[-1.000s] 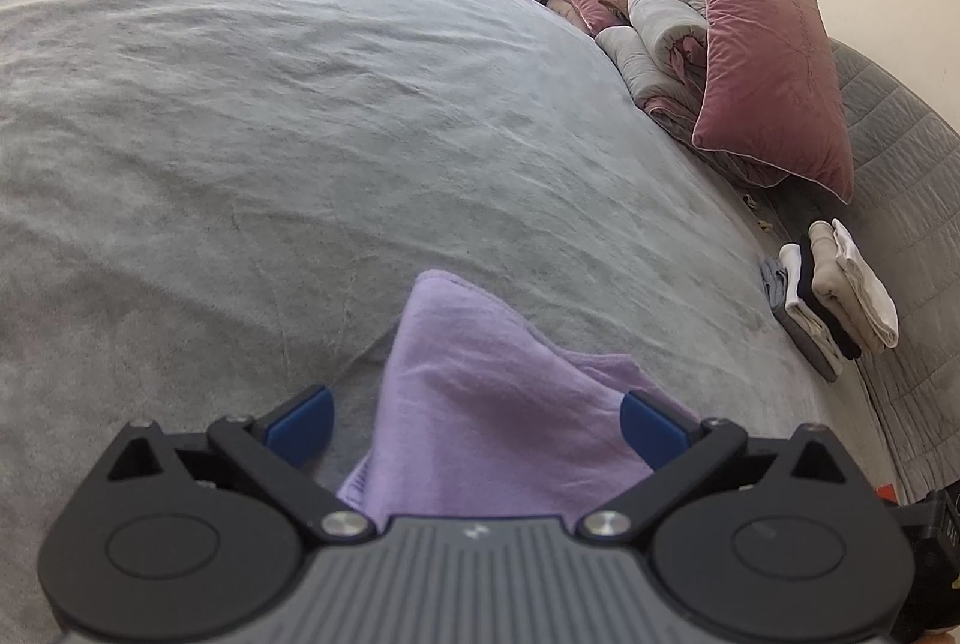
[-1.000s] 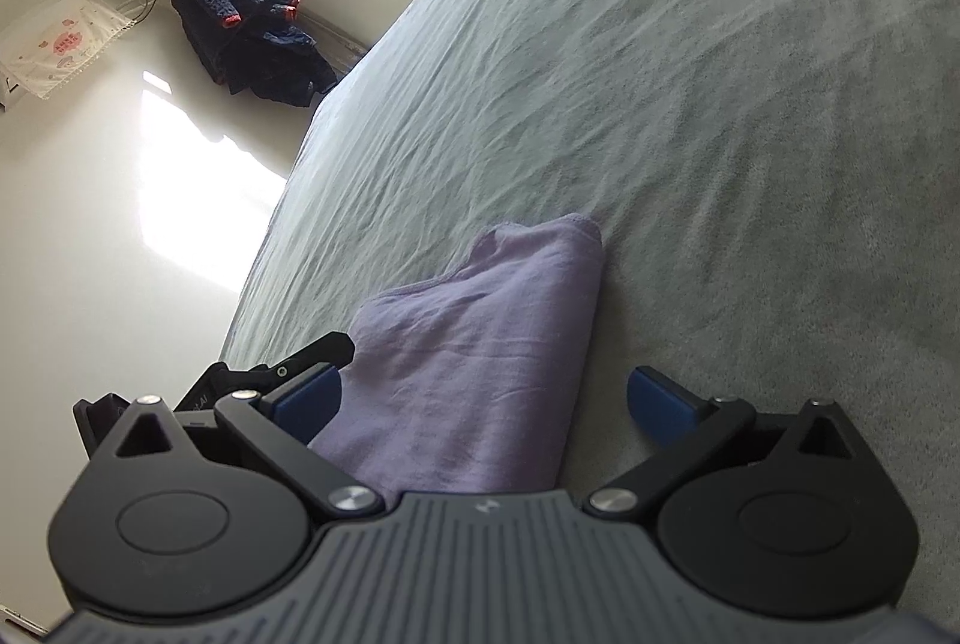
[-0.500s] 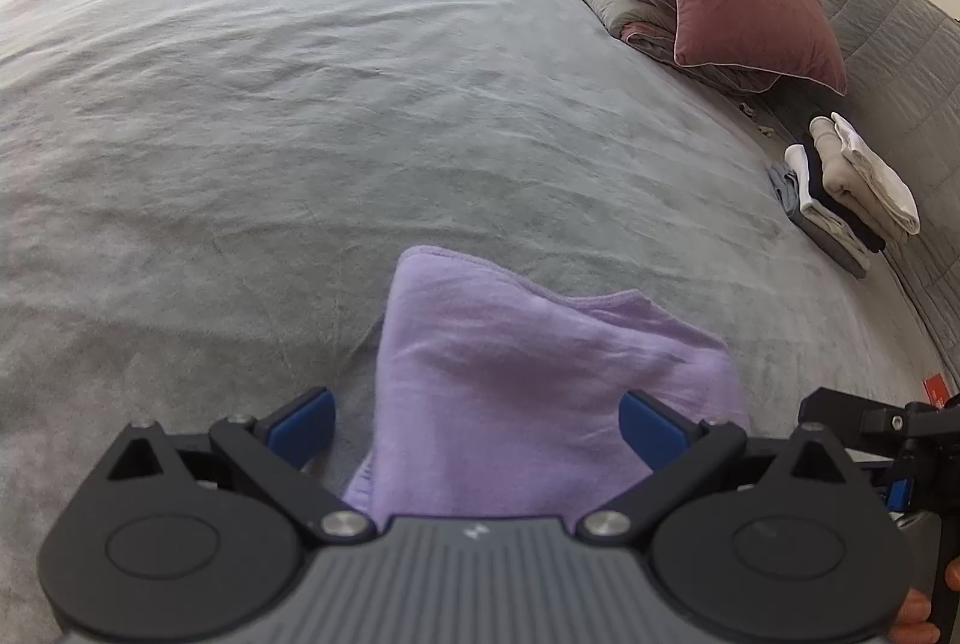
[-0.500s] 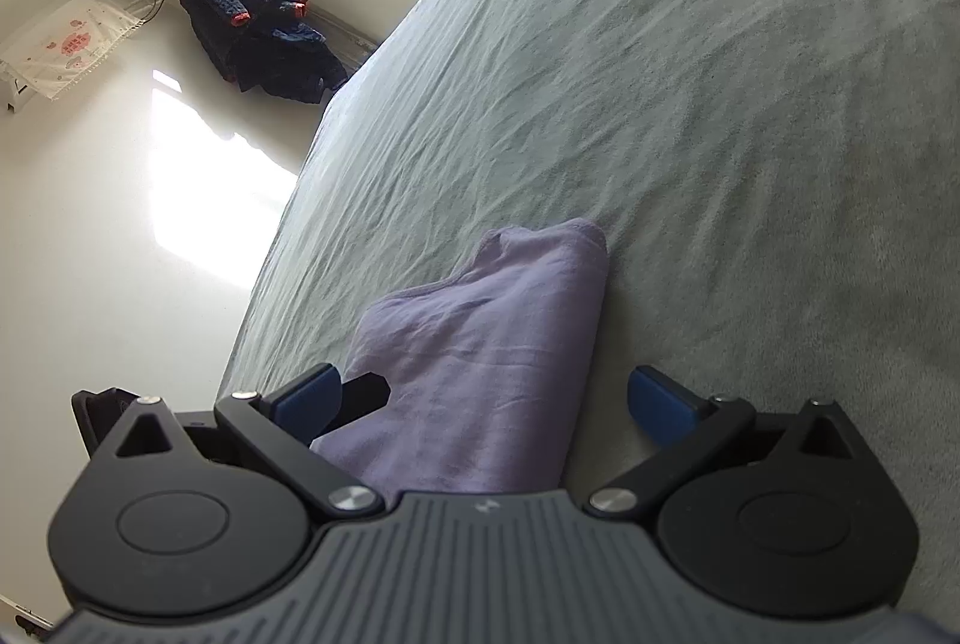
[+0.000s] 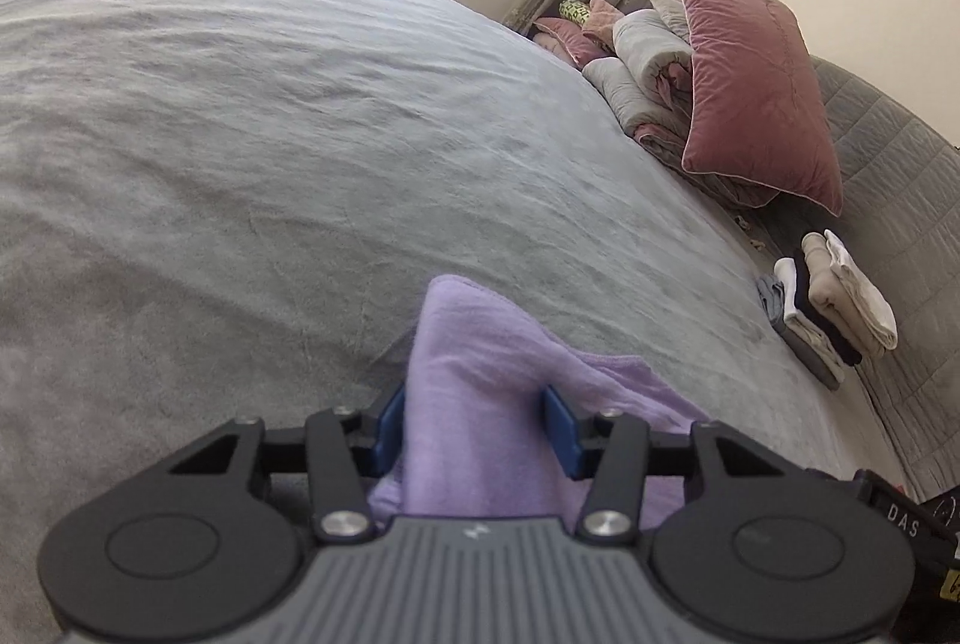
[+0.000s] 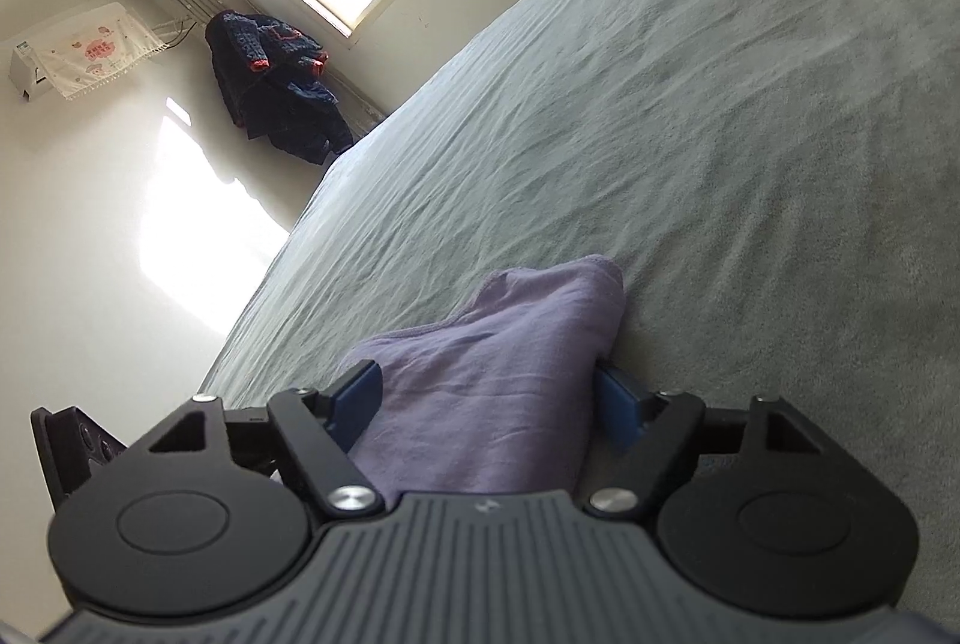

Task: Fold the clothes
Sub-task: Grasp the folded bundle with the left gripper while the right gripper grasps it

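Left gripper (image 5: 474,425) and right gripper (image 6: 489,404) are both closing on the lavender garment (image 5: 480,380), bunched at lower centre on the grey bed (image 5: 240,134); risk — thick, uneven folds slipping free, or bedcover pinched too.

White capital letters "DAS" printed on a black plastic device part (image 5: 900,515) at the lower right edge of the left wrist view, the only legible text. Just right of it, a faint round mark, and below, a scrap of yellow label with dark characters, cut off and unreadable. In the right wrist view, a white fringed cloth cover (image 6: 96,53) over a wall-mounted unit, bearing a pink printed motif with characters too small to read.
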The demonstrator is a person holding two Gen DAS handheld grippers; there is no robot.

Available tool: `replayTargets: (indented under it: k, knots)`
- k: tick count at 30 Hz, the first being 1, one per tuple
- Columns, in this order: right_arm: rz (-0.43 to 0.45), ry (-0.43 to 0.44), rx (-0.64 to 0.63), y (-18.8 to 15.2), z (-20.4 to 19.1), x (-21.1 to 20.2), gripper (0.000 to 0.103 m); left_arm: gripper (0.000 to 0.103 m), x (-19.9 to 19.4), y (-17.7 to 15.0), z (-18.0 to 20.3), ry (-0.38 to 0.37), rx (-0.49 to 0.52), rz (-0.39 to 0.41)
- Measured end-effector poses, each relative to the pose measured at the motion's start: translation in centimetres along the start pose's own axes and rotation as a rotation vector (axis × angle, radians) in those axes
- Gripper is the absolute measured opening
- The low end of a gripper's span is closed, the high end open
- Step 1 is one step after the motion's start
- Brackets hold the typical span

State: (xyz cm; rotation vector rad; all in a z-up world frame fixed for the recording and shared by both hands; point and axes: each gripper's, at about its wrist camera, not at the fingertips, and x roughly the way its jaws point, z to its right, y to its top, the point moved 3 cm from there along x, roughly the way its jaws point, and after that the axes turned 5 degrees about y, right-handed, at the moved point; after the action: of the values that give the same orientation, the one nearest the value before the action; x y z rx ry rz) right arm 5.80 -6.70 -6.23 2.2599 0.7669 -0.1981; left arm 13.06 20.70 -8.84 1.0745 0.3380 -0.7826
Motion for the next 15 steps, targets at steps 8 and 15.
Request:
replayTargets:
  k: [8,15]
  knots:
    - [-0.008,0.062,0.043,0.8,1.2,-0.9,0.023,0.015,-1.2,0.2,1.1,-0.064,-0.131,0.064]
    - [0.051,0.085,-0.034,3.2,0.3,-3.3,0.019,0.014,-1.1,0.6,5.3,-0.083,-0.113,0.109]
